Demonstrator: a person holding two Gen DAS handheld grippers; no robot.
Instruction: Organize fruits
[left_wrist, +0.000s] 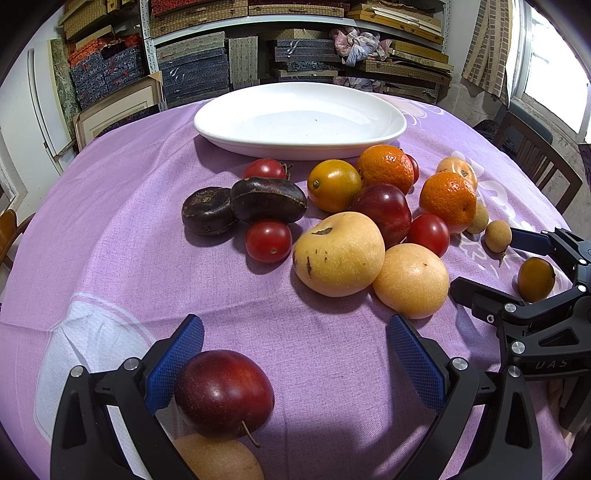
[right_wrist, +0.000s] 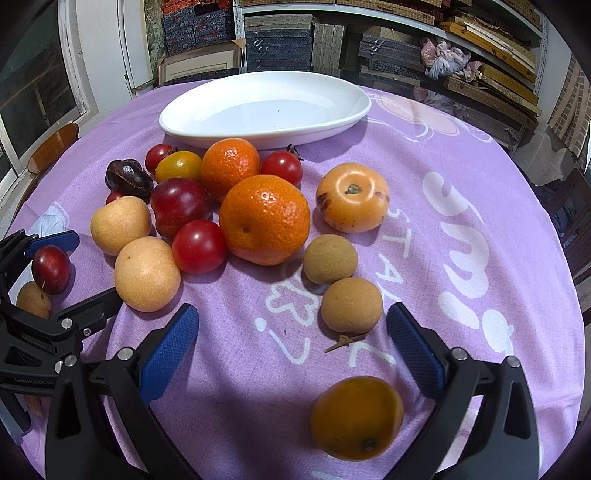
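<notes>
Behind our bench we list metal shelving (left_wrist: 295, 33) stacked with patterned flat boxes (right_wrist: 280, 48), a bundle of crumpled cloth (left_wrist: 356, 42), framed boards (left_wrist: 118, 107) leaning below, wooden chairs (left_wrist: 535, 158), and a bright window (left_wrist: 550, 62).

Storage room, daylight from both sides.
Metal shelving (left_wrist: 295, 48) behind the table (right_wrist: 461, 258) holds stacked patterned boxes; windows (left_wrist: 554, 62) flank it, wooden chairs (left_wrist: 535, 166) beside the table, purple printed cloth on it.
</notes>
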